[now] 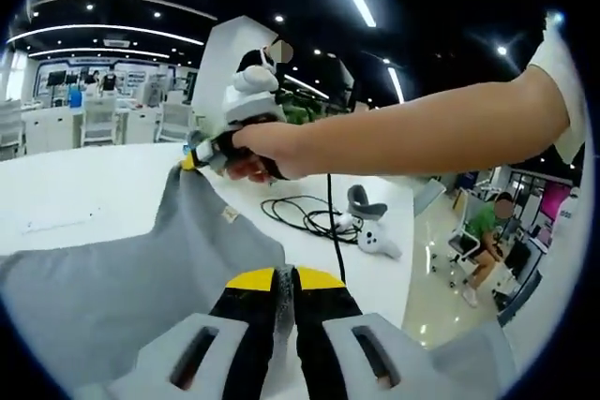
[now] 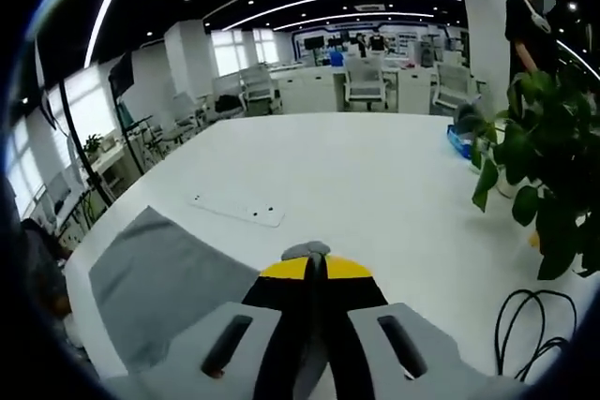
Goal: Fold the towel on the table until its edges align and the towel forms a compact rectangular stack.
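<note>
The grey towel (image 1: 112, 288) lies partly lifted over the white table (image 1: 84, 185). At the bottom of the left gripper view, my left gripper (image 1: 285, 280) is shut on a towel edge, with cloth pinched between its yellow tips. A person's bare arm reaches in from the right holding my right gripper (image 1: 200, 156), which is shut on a far corner of the towel and raises it. In the right gripper view, that right gripper (image 2: 315, 267) pinches a small grey tuft, and the rest of the towel (image 2: 150, 278) hangs down to the lower left over the table (image 2: 356, 166).
A black cable (image 1: 305, 217) and a white controller (image 1: 375, 236) lie on the table beyond the towel. A potted plant (image 2: 539, 166) stands at the right, and a flat white strip (image 2: 239, 208) lies mid-table. A seated person (image 1: 487, 231) is beyond the table edge.
</note>
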`<state>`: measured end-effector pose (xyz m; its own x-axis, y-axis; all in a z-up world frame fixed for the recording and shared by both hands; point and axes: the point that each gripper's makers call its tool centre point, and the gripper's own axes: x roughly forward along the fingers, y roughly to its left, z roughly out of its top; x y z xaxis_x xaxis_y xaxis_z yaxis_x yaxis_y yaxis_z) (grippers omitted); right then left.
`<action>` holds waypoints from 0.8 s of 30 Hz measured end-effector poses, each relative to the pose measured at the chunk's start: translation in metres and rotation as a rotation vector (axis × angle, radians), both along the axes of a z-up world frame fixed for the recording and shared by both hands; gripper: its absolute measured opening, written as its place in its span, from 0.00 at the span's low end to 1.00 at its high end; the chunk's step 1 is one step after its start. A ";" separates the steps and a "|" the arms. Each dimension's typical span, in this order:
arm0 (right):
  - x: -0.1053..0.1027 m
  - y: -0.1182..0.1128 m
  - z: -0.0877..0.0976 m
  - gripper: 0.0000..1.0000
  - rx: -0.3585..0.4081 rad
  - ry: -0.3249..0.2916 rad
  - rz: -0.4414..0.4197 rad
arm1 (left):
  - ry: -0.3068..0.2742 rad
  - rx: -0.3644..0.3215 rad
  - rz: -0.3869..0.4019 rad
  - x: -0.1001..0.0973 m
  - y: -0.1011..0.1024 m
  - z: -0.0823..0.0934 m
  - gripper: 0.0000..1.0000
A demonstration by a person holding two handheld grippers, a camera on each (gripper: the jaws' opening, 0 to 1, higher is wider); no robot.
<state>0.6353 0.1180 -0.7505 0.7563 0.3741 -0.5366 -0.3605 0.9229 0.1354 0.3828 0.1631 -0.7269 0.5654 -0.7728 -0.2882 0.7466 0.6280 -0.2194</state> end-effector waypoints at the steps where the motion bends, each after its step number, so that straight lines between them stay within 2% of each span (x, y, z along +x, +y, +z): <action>1: 0.000 0.007 0.005 0.01 -0.002 -0.003 0.004 | -0.010 -0.001 0.003 0.002 0.007 0.001 0.06; 10: 0.002 0.050 0.025 0.01 -0.020 -0.017 0.030 | -0.055 0.015 0.023 -0.006 0.048 0.020 0.06; 12: 0.001 0.059 0.028 0.01 -0.025 -0.020 0.034 | -0.058 0.013 0.025 -0.005 0.057 0.020 0.06; 16: 0.002 0.076 0.033 0.01 -0.031 -0.026 0.043 | -0.083 0.015 0.047 -0.006 0.075 0.032 0.06; 24: 0.003 0.116 0.046 0.01 -0.029 -0.035 0.067 | -0.110 0.019 0.081 -0.003 0.113 0.036 0.06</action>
<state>0.6384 0.2336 -0.7045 0.7485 0.4092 -0.5219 -0.4255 0.8999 0.0954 0.3799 0.2756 -0.6904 0.6548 -0.7184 -0.2348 0.7122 0.6905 -0.1266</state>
